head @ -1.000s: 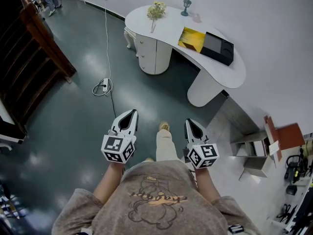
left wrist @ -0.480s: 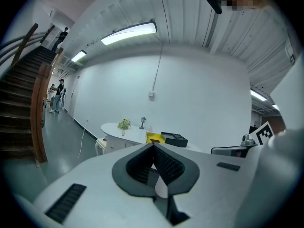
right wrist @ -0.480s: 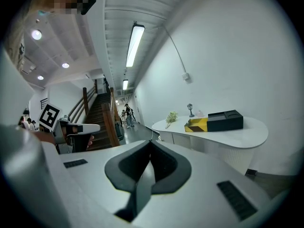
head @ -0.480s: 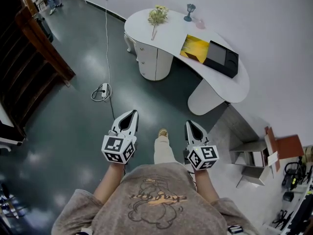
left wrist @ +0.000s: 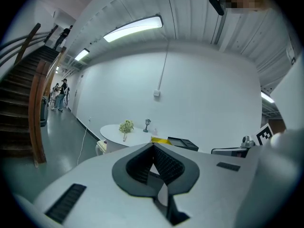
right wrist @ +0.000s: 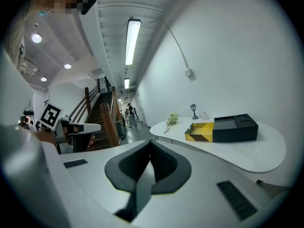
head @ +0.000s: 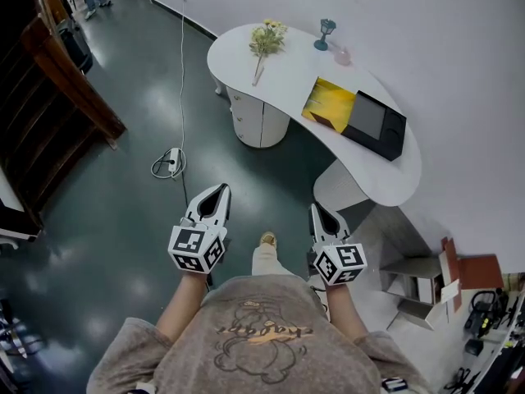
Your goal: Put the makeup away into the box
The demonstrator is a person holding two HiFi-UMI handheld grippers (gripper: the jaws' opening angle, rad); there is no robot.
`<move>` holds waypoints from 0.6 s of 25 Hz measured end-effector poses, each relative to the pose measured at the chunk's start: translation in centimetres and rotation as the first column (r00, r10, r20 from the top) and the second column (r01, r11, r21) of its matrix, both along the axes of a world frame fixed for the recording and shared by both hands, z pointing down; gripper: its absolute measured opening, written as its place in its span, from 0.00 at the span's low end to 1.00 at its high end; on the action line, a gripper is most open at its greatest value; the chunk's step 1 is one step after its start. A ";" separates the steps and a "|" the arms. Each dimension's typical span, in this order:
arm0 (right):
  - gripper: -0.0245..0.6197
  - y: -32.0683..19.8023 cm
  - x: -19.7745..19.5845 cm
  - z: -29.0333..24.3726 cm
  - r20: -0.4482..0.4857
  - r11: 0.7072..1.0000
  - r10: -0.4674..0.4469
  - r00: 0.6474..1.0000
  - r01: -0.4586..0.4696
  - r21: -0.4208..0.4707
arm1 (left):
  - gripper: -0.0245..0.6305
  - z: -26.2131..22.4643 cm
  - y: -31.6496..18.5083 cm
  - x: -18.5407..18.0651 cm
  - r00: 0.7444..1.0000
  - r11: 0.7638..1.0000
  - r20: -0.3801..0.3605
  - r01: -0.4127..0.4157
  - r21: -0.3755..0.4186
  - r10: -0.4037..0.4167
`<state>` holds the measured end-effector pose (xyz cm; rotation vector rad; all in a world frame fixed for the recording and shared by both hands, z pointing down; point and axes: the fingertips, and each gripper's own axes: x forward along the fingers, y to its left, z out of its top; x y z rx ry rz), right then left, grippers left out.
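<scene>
Dark glossy floor (head: 115, 220) lies open between the person and the curved white table (head: 271, 72). It is bounded at the left by a wooden staircase (head: 66, 97), and a power strip (head: 171, 158) with its white cable lies ahead of the left gripper (head: 218, 190). That gripper and the right gripper (head: 316, 210) are side by side, well apart from the table, each with jaws closed together on nothing. On the table's right part lies the box (head: 374, 123), black with recessed compartments whose contents are not discernible, touching a yellow striped sleeve (head: 331, 103). Flowers (head: 267, 36), a small lamp figure (head: 326, 33) and a pale pink item (head: 342, 56) stand farther back.
</scene>
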<state>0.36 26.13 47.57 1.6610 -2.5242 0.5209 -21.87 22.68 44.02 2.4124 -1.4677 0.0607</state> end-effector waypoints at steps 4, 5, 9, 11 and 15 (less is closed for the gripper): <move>0.04 -3.5 1.9 -0.2 0.006 1.000 -0.021 1.000 0.021 0.003 | 0.07 -0.4 -3.1 1.6 1.000 1.000 -0.002 0.020 -0.001 -0.020; 0.04 -4.3 2.3 -0.1 0.008 1.000 -0.026 1.000 0.026 0.002 | 0.07 -0.5 -3.8 2.0 1.000 1.000 -0.001 0.024 -0.001 -0.024; 0.04 -7.6 4.0 0.0 0.010 0.999 -0.050 0.999 0.050 0.000 | 0.07 -0.8 -6.5 3.1 0.999 0.999 -0.002 0.054 0.002 -0.054; 0.04 -9.0 4.5 0.1 0.012 0.998 -0.063 0.998 0.063 0.002 | 0.07 -0.9 -7.5 3.5 0.998 0.998 0.002 0.070 0.007 -0.070; 0.04 -11.3 5.4 0.4 0.012 0.997 -0.081 0.997 0.081 0.001 | 0.07 -1.0 -9.4 4.2 0.996 0.996 0.003 0.086 0.008 -0.086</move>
